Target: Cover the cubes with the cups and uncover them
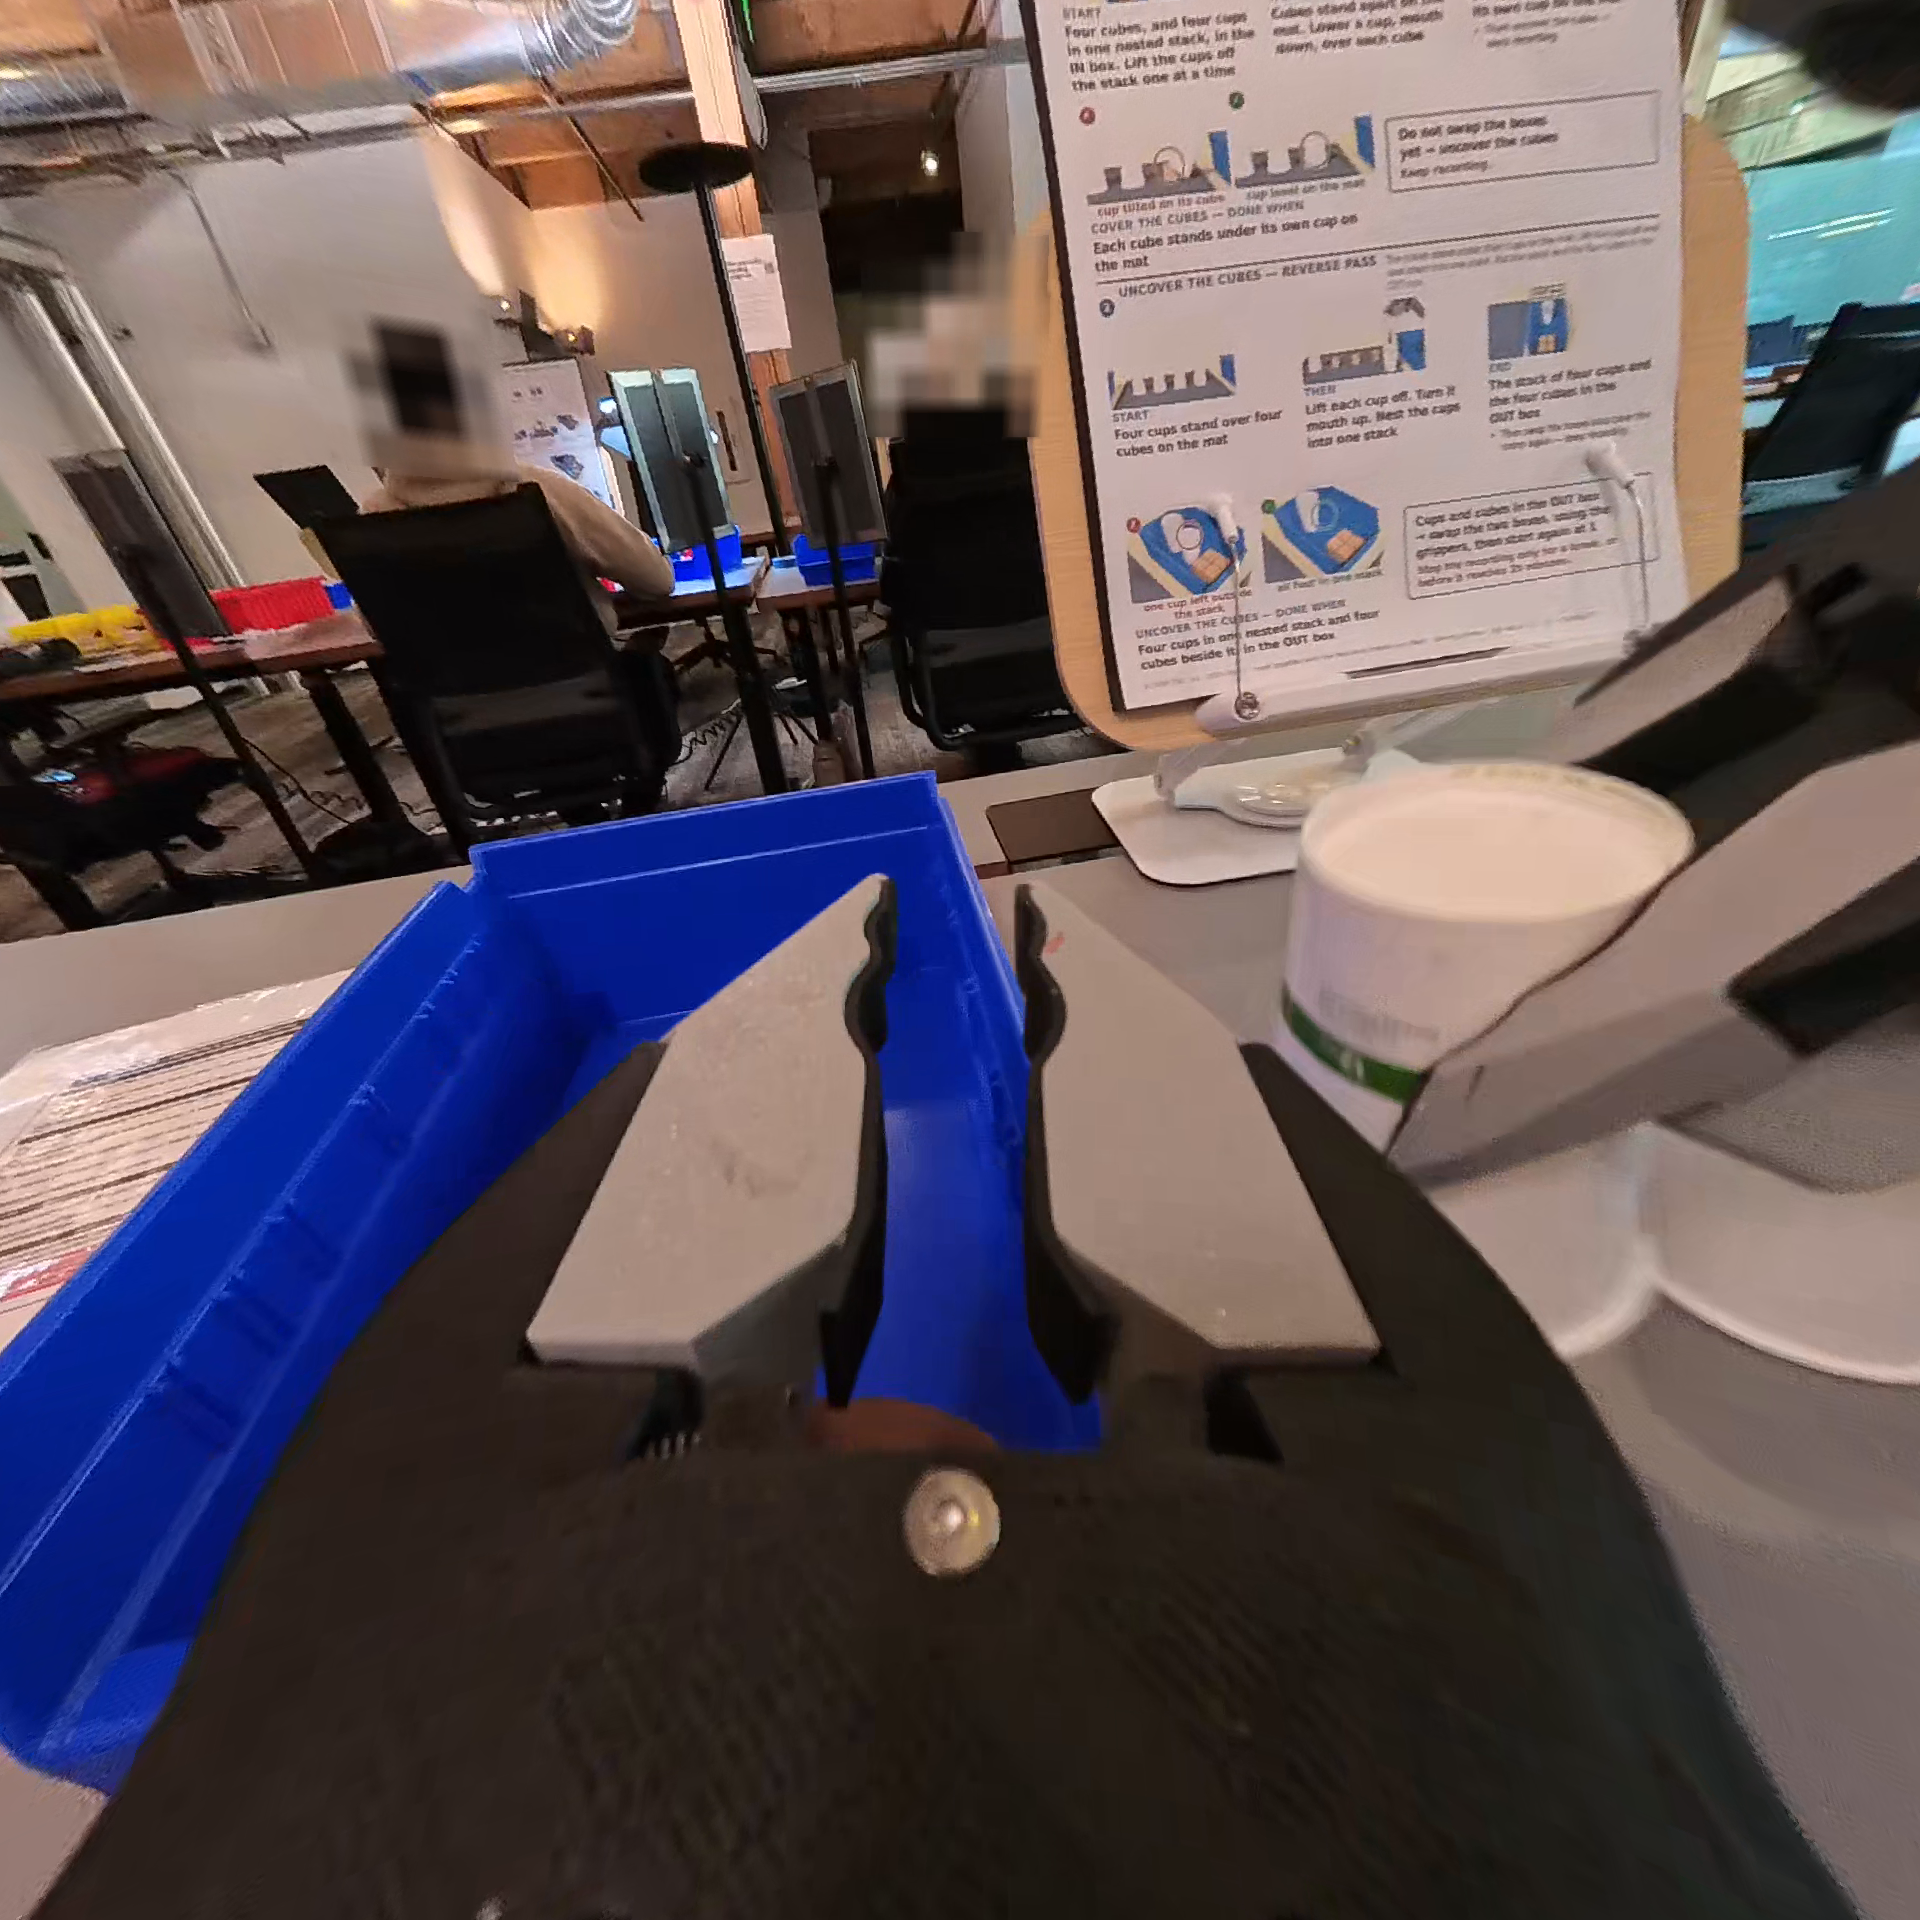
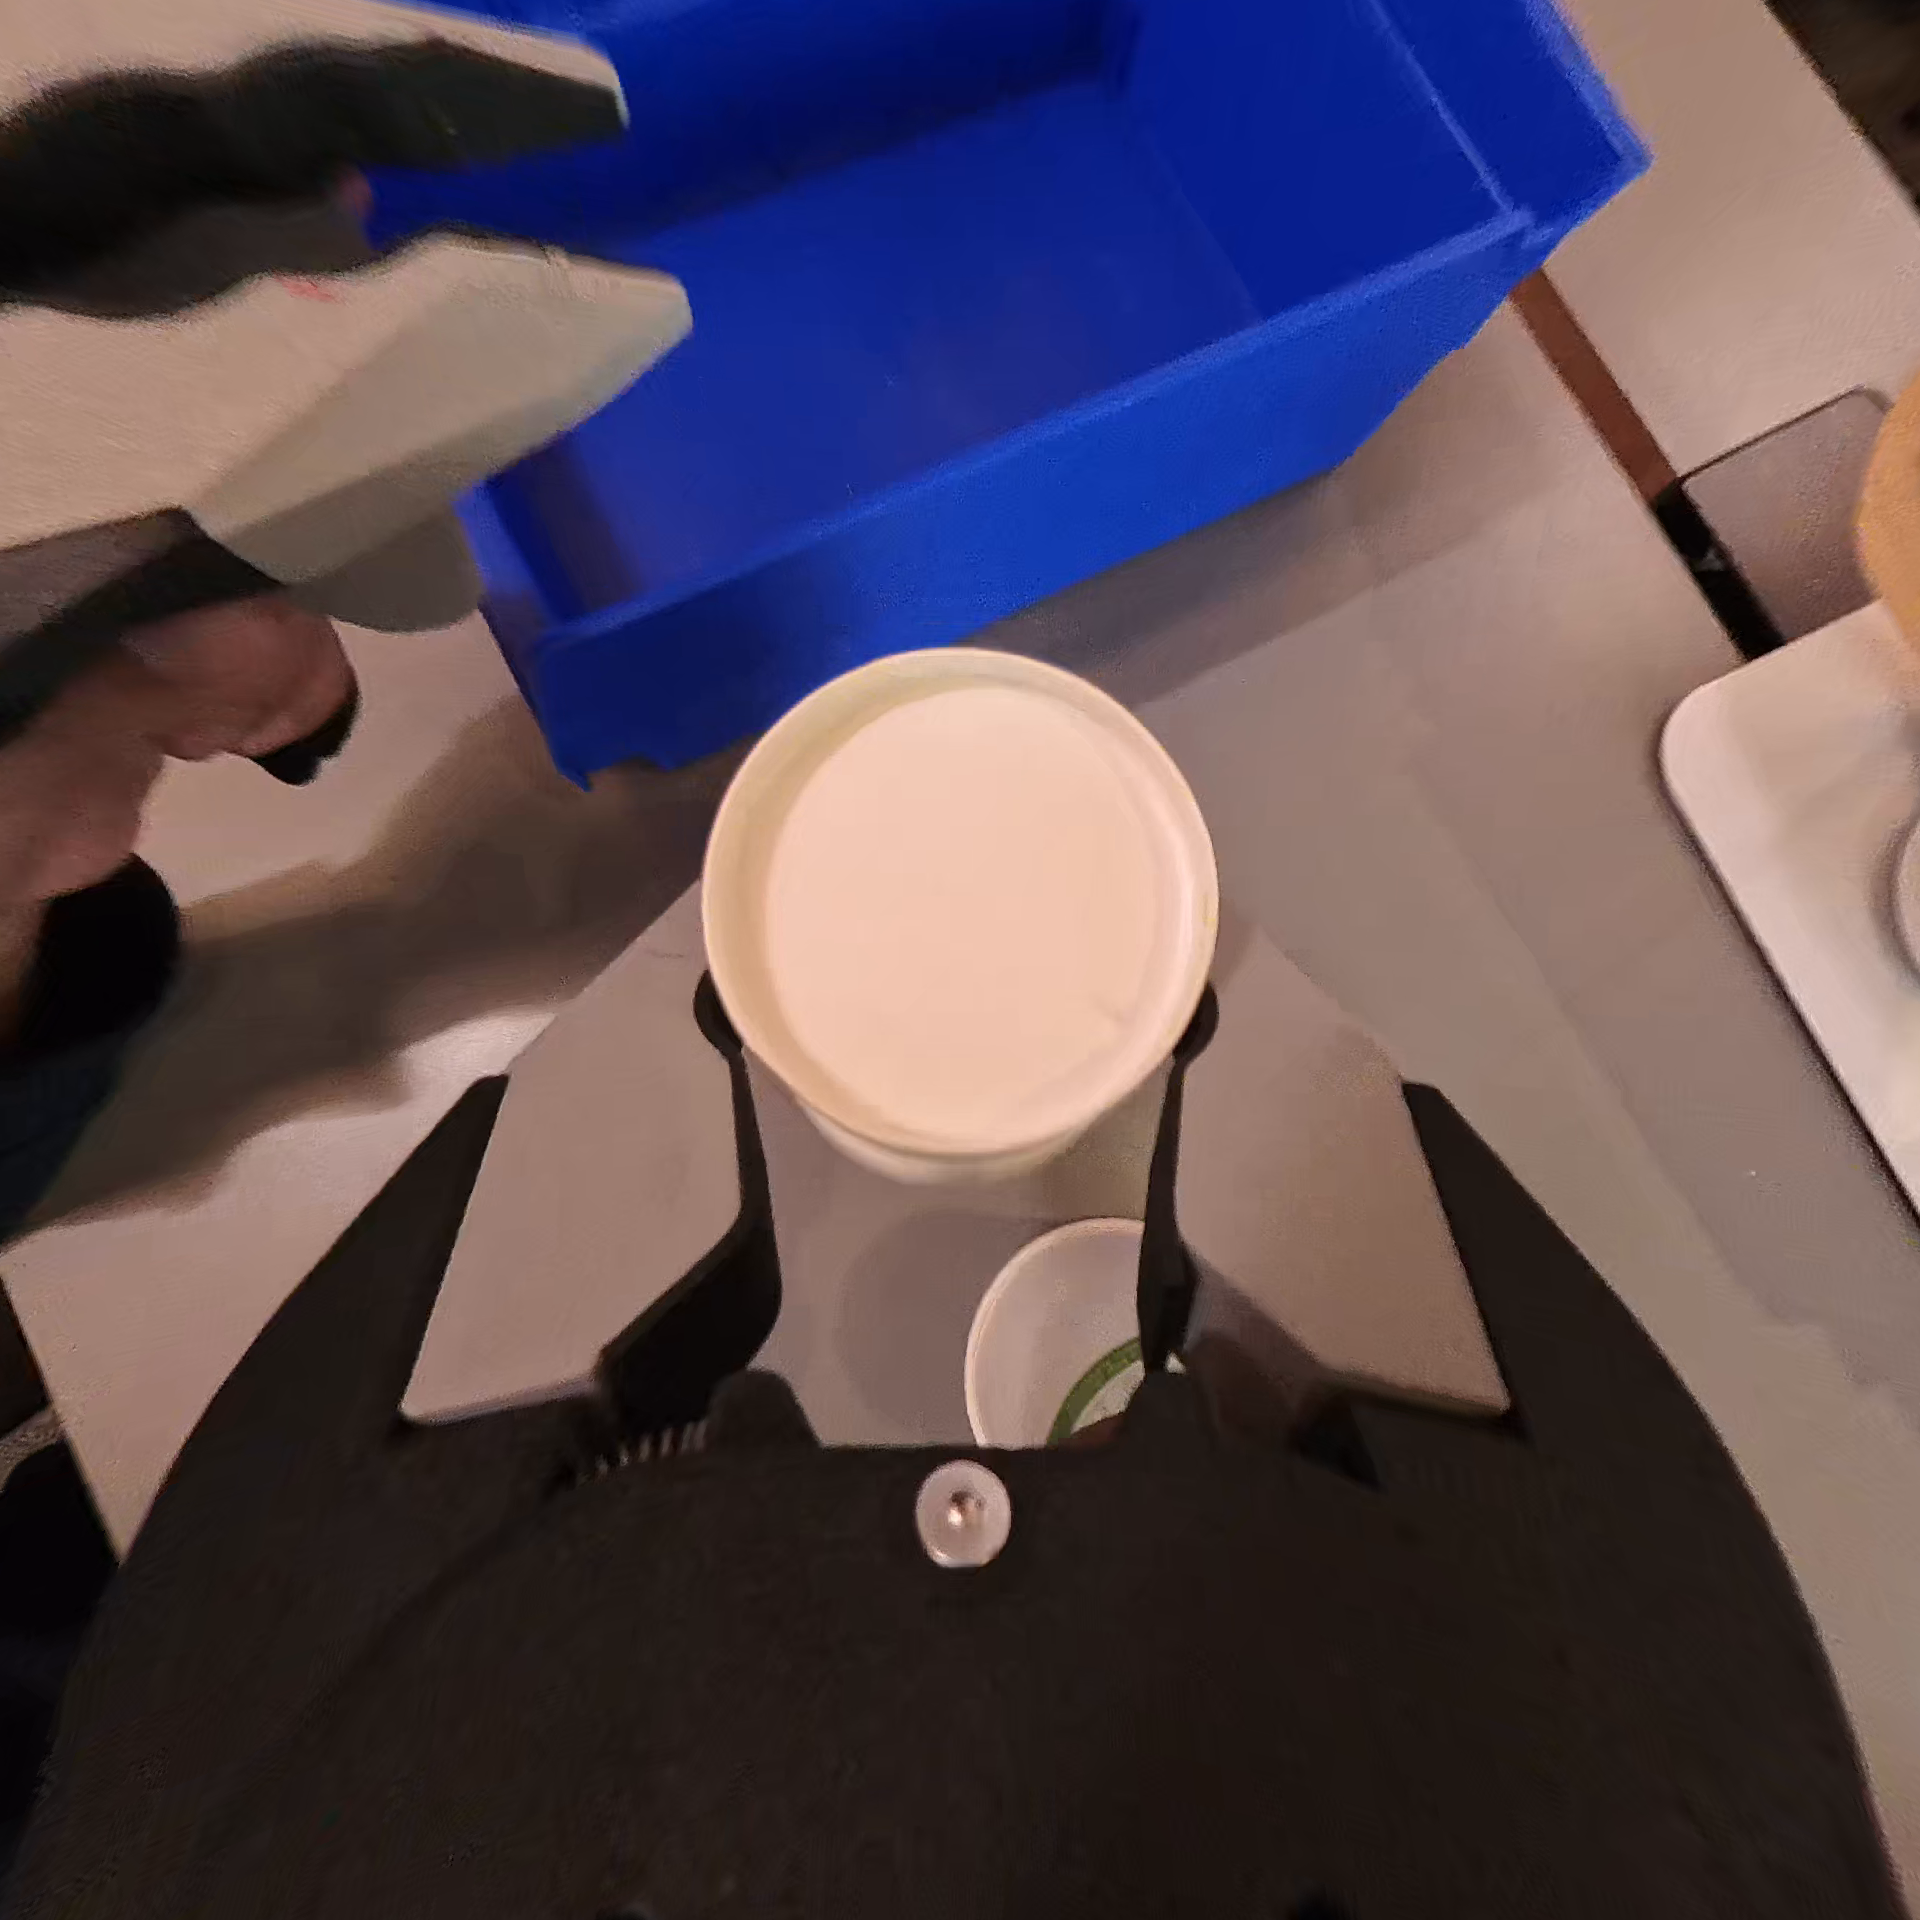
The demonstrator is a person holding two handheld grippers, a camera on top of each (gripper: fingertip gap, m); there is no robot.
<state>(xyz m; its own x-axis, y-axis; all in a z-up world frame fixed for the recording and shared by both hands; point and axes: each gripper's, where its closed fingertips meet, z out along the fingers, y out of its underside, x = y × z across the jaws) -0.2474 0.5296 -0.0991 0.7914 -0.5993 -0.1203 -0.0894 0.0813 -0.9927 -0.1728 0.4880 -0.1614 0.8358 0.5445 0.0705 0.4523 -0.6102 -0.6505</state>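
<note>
Right gripper clamps the upside-down white cup just beside the blue bin, left gripper empty and part-open over that bin — squeeze harder and the paper wall buckles, or 1 crooked descent lands tilted.

Two grippers: left gripper at frame centre of the left wrist view, right gripper at centre of the right wrist view; two white cups: one inverted cup mid-frame, a second cup lower centre; one blue bin at centre left; one instruction sheet upper right; two black chairs in the background at left.
</note>
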